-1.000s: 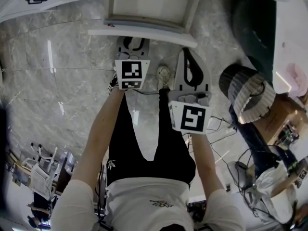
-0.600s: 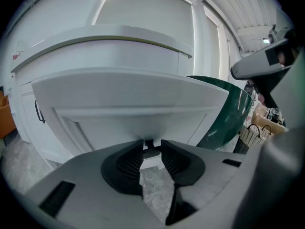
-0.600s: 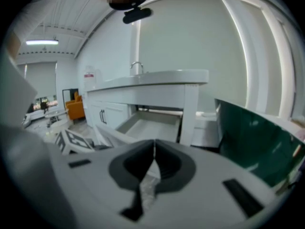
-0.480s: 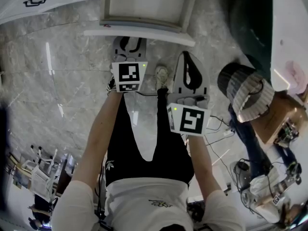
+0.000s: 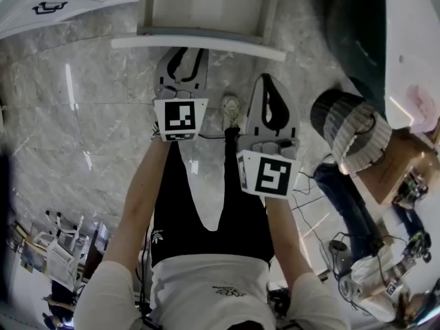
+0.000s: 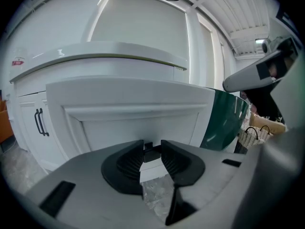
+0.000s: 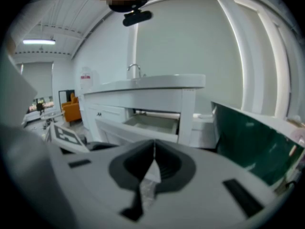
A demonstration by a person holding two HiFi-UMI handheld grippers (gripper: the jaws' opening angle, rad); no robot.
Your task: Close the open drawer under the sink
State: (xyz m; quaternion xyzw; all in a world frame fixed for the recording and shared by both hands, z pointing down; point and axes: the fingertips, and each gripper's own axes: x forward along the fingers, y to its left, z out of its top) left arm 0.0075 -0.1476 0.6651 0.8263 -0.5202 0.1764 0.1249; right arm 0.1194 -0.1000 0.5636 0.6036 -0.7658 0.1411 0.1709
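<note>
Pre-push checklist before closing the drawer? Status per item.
1. Drawer pulled out, needs pushing: ok.
2. Nothing sticking out of the drawer: ok, the inside looks bare.
3. Left gripper faces the drawer: ok.
4. Left jaws stand apart with a small dark piece in the gap; whether they touch it: cannot tell.
5. Right gripper shut and empty: ok.
6. Left gripper in contact with the drawer: cannot tell.
</note>
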